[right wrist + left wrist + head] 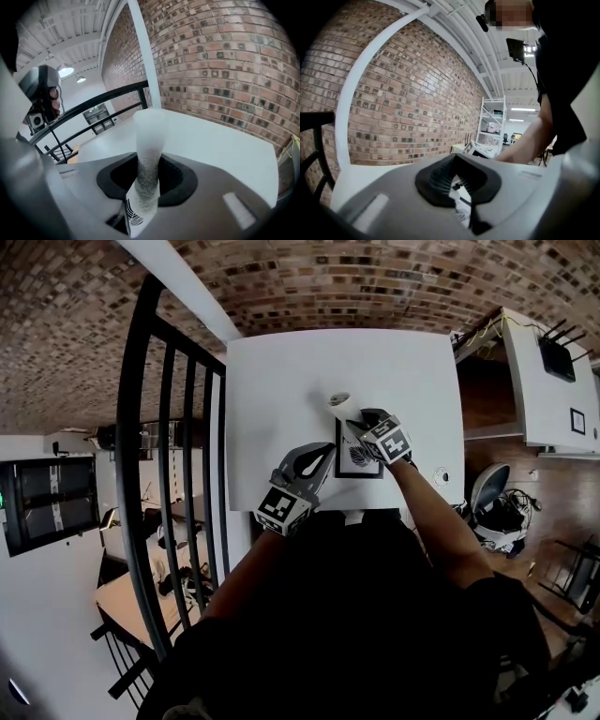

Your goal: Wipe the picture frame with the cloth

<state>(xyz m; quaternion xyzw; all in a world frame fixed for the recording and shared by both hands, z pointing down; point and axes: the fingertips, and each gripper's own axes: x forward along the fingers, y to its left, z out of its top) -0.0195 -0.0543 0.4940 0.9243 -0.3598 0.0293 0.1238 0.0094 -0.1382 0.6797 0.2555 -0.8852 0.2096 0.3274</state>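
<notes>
A small black picture frame (359, 473) with a leaf print lies on the white table (281, 381) just in front of me. My left gripper (328, 452) sits at the frame's left edge, and in the left gripper view its jaws (459, 187) stand closed with the frame's edge and print (462, 214) between them. Over the frame's upper left corner, my right gripper (361, 420) is shut on a rolled white cloth (339, 404). The cloth (149, 140) sticks out past the right gripper (145, 187), with the leaf print (133, 213) below it.
A black metal railing (178, 427) runs along the table's left side. A small round white object (442, 476) lies near the table's right front corner. A white shelf unit with a router (558, 357) and a chair (492, 493) stand to the right. Brick wall lies behind.
</notes>
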